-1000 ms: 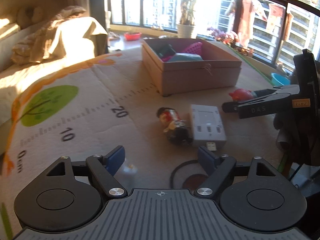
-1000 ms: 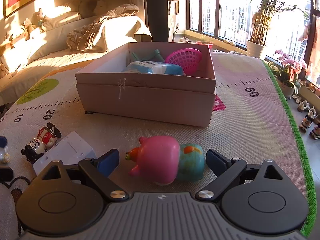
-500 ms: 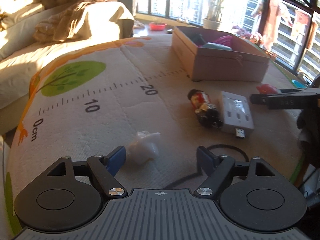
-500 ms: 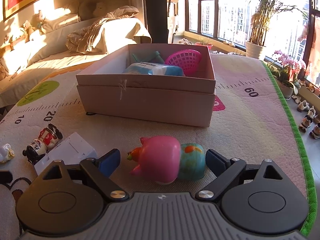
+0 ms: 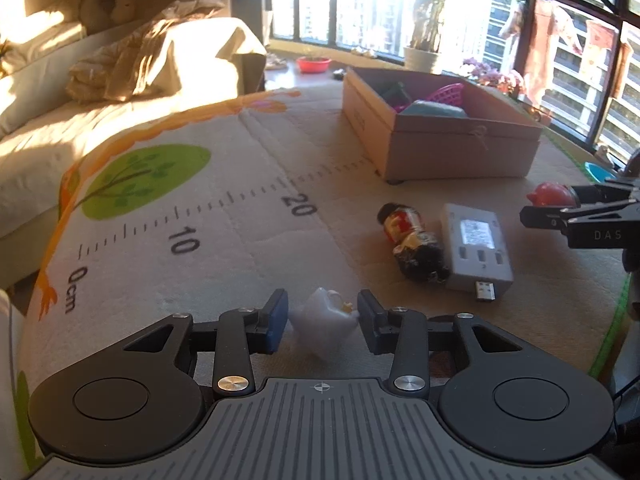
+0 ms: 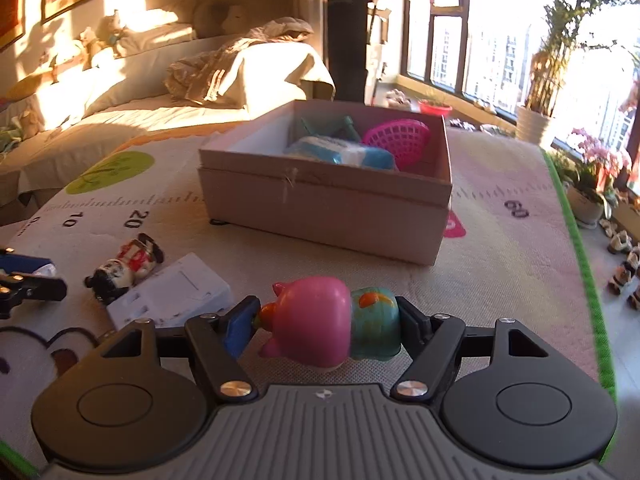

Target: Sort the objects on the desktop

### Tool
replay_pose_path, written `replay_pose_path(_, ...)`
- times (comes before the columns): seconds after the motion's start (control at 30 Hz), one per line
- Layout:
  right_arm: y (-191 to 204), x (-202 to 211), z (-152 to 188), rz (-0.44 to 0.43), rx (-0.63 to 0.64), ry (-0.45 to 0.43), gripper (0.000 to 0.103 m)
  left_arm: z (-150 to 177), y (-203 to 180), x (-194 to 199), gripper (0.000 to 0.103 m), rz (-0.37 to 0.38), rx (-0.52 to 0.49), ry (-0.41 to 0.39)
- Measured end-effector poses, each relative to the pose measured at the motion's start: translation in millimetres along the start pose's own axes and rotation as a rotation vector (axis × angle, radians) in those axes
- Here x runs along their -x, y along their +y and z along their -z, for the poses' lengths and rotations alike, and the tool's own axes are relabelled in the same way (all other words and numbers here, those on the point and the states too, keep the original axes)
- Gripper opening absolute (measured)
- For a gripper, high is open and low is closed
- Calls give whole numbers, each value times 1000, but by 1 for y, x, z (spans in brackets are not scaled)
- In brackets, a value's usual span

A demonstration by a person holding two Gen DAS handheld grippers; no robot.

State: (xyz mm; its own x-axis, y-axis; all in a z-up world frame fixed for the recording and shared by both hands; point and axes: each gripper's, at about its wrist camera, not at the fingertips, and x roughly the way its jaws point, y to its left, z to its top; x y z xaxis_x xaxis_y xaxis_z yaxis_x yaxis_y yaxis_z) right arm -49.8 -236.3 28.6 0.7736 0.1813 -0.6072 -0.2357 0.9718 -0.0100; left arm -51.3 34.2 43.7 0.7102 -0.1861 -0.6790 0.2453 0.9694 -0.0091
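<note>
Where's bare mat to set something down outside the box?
Free: the mat left of the box, around the ruler marks, and right of the box by the 60 mark. Crowded: in front of the box, where figurine and adapter lie.

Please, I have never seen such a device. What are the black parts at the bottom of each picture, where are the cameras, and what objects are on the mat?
Each black part is a hand-held gripper carrying its own camera, looking along its two fingers. In the left view, the left gripper closely brackets a small white toy. In the right view, the right gripper is closed on a pink pig toy. On the mat also lie a panda figurine, a white adapter and a cardboard box already holding things.
</note>
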Motion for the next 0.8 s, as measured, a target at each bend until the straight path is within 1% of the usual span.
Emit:
replay_pose_path(0.1, -6, 22, -12, -17, 18, -44, 72, -12, -8, 5, 43, 26, -29, -24)
replay_pose_path(0.27, -28, 53, -43, -57, -28, -141, 72, -61, -29, 4, 43, 71, -112, -126)
replay_pose_path(0.33, -36, 61, -55, -53, -39, -180, 72, -83, -38, -4, 43, 95, -131, -171)
replay_pose_path(0.4, -40, 62, -64, -26, -29, -211, 72, -105, -47, -18, 43, 118, -136, -204)
replay_pose_path(0.47, -42, 56, -72, 10, -14, -233, 72, -128, -58, -38, 43, 149, -125, -221)
replay_pose_path(0.5, -43, 50, -77, 17, -17, -234, 72, -138, -63, -49, 43, 151, -120, -236)
replay_pose_path(0.57, -45, 35, -85, 19, -28, -218, 72, -157, -73, -72, 43, 134, -131, -247)
replay_pose_path(0.63, -45, 18, -92, 33, -23, -197, 72, -171, -78, -95, 44, 128, -116, -221)
replay_pose_path(0.67, -44, 11, -94, 41, -19, -188, 72, -175, -76, -102, 44, 143, -96, -203)
replay_pose_path(0.7, -44, 2, -96, 51, -15, -179, 72, -177, -72, -106, 46, 155, -65, -191)
replay_pose_path(0.77, -44, -14, -99, 60, -17, -157, 72, -172, -60, -102, 61, 157, -14, -184)
replay_pose_path(0.8, -45, -21, -100, 56, -23, -143, 74, -167, -54, -97, 63, 148, -7, -183)
